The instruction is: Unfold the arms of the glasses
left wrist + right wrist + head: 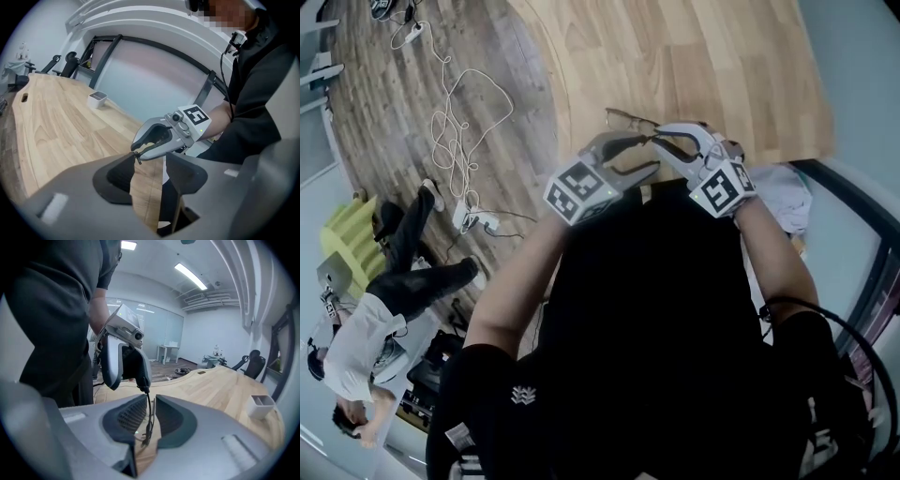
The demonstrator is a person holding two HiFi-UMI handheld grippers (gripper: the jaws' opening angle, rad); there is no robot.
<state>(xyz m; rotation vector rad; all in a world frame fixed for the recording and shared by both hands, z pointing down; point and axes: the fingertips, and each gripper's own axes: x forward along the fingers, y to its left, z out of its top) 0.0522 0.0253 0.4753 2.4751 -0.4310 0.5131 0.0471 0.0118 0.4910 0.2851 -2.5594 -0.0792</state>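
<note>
At the near edge of the wooden table (722, 66), both grippers meet tip to tip, held just in front of the person's dark-clad torso. The glasses (148, 427) are clear of the table top, standing edge-on between the pads of the right gripper (150, 404). That gripper's jaws are drawn close together with only a narrow gap, and the thin dark frame fills it, so the right gripper is clamped on the glasses.

One arm of the glasses runs out from the right gripper's jaws as a thin dark wire. Its free end lies against the tip of one pad of the left gripper (150, 173). The left gripper's jaws stand wide apart; nothing is pinched between them, and bare table shows through the gap. Contact is at that one pad tip only.

In the head view, part of the glasses frame shows just beyond the two sets of fingertips, over the table surface.

A small white box (97, 99) stands further along the table, well apart from the grippers. On the wooden floor beside the table lie loose white cables (455, 122), and another person (394, 309) is near them.
</note>
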